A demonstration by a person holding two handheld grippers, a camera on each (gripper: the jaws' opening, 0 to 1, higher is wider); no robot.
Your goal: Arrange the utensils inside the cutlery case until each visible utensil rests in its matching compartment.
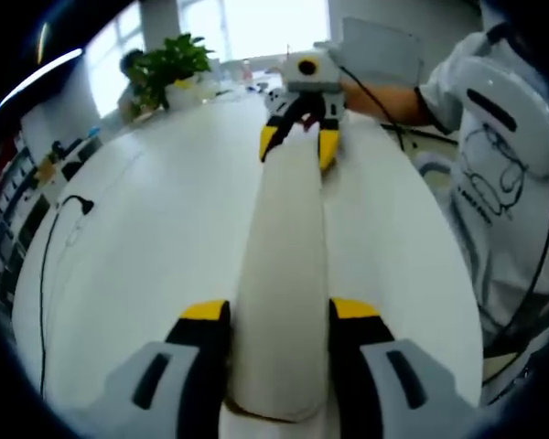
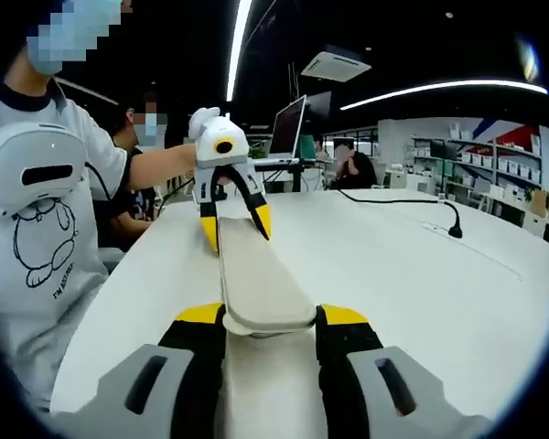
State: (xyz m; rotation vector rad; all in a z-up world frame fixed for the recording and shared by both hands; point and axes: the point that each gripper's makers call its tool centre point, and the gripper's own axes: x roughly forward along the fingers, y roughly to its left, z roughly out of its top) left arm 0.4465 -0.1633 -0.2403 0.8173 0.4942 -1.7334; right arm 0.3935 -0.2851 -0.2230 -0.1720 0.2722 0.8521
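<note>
in the left gripper view the left gripper [image 1: 280, 320] rises from the bottom centre, its yellow-tipped jaws closed against both sides of a long beige cutlery case [image 1: 284, 274] that runs up the middle of the frame over a white table [image 1: 146, 238]. at the case's far end, upper centre, the right gripper [image 1: 298, 139] clamps it too. a person in a white printed shirt [image 1: 503, 174] stands at the right edge, a potted plant [image 1: 169, 64] sits upper left, and a black cable [image 1: 50, 247] trails along the left. in the right gripper view the right gripper [image 2: 271, 325] grips the near end of the case [image 2: 256, 283] at bottom centre, the left gripper [image 2: 235, 227] holds the far end at centre left, and an open laptop [image 2: 288, 133] stands behind it.
</note>
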